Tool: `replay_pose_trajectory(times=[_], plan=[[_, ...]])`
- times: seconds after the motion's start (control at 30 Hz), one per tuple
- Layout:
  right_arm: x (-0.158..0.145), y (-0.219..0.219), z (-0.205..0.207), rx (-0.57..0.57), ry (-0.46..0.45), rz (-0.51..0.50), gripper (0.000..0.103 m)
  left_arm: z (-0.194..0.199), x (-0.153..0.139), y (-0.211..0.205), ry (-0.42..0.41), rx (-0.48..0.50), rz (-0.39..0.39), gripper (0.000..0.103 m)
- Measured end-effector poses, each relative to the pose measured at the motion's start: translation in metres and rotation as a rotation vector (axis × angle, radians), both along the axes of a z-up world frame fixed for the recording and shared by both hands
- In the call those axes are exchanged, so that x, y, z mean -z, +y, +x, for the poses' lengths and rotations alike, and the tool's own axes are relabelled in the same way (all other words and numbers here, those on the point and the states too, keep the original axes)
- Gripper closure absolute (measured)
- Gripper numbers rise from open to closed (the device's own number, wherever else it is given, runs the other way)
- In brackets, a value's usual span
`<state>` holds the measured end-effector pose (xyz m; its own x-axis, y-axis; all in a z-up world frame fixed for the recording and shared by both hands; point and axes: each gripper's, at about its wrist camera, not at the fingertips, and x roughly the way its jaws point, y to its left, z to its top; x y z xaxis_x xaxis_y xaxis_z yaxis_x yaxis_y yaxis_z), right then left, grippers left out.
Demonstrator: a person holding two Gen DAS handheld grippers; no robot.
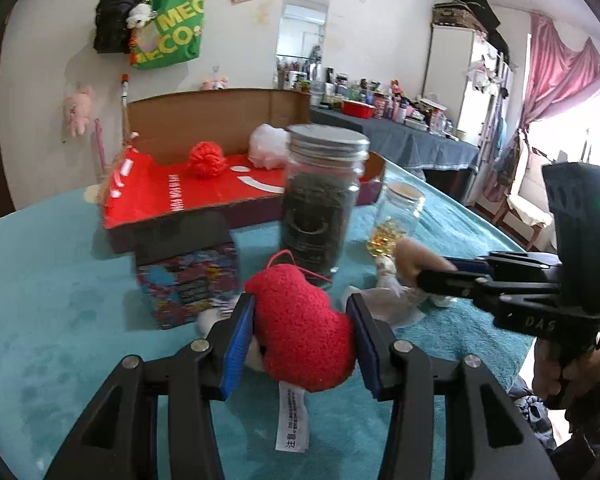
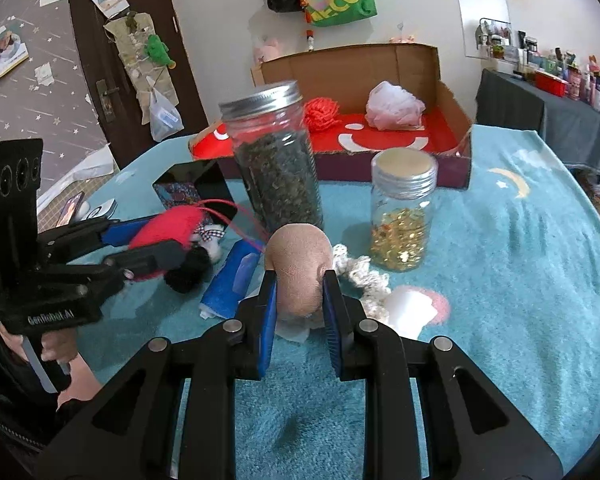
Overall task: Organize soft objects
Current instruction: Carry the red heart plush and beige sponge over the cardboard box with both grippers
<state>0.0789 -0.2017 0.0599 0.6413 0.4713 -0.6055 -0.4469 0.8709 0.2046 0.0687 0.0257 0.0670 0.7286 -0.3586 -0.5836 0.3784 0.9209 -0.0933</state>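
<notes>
Two soft toys held, one in each claw, both on the near side of the tall jar (image 2: 274,160).

My left gripper (image 1: 300,328) is clamped on the red plush (image 1: 300,324), its tag hanging down; my right gripper (image 2: 300,304) is squeezing the tan plush (image 2: 300,268). Both toys sit just in front of the jar, above the teal cloth (image 2: 500,280). Beyond the jar lies the cardboard box (image 2: 452,100), which already holds a red yarn ball (image 2: 320,112) and a white pouf (image 2: 394,106). I judge each toy must travel forward past the jar; the left claw looks nearer the box.
</notes>
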Motion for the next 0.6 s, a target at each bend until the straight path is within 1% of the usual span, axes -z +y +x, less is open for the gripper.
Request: replay_pose_trajectory(times=[0.3,0.6], plan=[[-0.012,-0.026,0.003,0.056,-0.005,-0.024,0.082,-0.001,-0.009,0.05,0.028,-0.101,0.008,0.054],[-0.009,-0.05,0.014,0.112,0.031,-0.06,0.082,0.009,0.003,0.089,0.095,-0.19,0.047,0.054]])
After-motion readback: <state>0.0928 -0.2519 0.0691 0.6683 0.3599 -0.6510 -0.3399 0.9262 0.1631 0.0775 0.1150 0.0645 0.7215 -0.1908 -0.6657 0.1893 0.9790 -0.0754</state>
